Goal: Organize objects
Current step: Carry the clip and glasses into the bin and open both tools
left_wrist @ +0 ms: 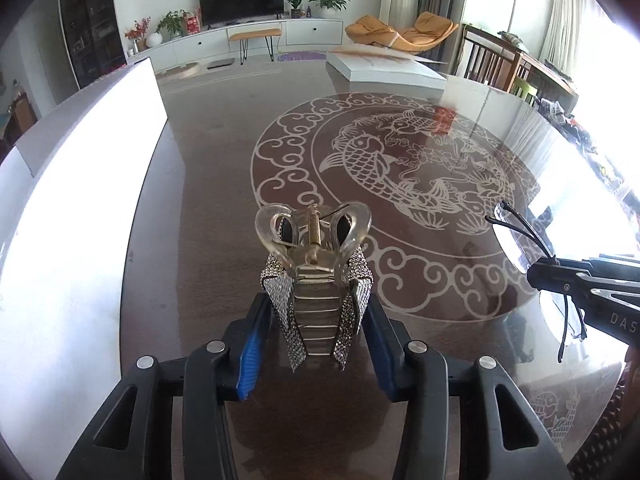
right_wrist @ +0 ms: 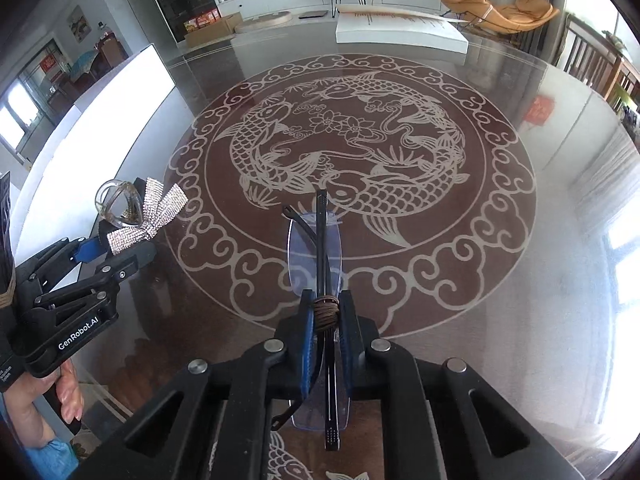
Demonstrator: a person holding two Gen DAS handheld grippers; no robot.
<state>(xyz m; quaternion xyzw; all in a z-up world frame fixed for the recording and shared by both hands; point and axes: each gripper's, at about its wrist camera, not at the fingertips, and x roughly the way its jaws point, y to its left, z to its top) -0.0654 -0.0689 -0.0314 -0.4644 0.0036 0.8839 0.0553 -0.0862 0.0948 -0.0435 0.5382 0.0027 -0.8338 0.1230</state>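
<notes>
Rhinestones cover the bow on the hair clip (left_wrist: 316, 276), a clear plastic claw-style clip with a brass spring and looped handles at its top. It stands upright between the blue pads of the left claw (left_wrist: 318, 320), which is closed to a middling width on the clip's sides and holds it up off the dark glass counter (left_wrist: 208, 184) with its etched fish pattern. To the right, the right claw (right_wrist: 327, 320) is pinched narrow on a pair of rimless glasses (right_wrist: 316, 256), folded, with thin black arms and a brown cord wound around them, also held above the counter.
</notes>
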